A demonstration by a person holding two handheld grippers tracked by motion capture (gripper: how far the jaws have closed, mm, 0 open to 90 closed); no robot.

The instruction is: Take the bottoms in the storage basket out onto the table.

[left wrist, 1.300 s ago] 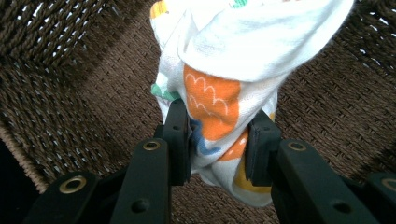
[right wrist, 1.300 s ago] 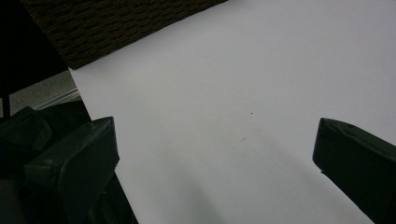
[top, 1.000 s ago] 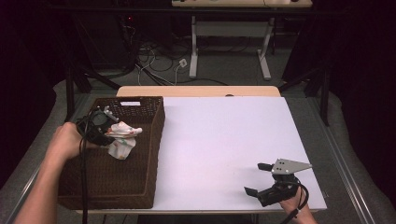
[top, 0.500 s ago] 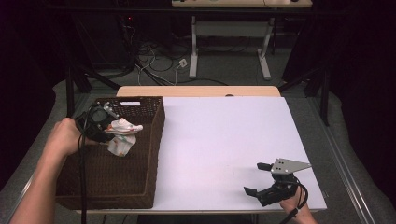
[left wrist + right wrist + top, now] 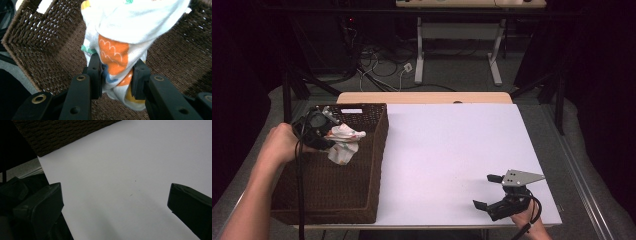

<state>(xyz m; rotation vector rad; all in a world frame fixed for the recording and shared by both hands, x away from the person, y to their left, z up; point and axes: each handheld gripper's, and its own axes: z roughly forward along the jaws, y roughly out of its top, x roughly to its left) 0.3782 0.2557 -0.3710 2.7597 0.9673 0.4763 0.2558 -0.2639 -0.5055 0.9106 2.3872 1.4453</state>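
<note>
Left gripper [image 5: 116, 75] pinches a patterned white cloth [image 5: 125, 37] over the wicker basket [image 5: 362, 200] at frame left — right gripper [image 5: 493, 192], lower right, jaws wide.

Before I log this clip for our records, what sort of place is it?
Probably a lab or recording studio: a white-topped table ringed by dark curtains, loose cables on the grey floor, and a brown wicker basket as prop.

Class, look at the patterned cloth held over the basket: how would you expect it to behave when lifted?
Probably floppy: the cloth bunches between the left gripper jaws and droops in folds above the basket. Likely light, since it hangs from one pinch. The soft fabric seems unlikely to slip or break.
</note>
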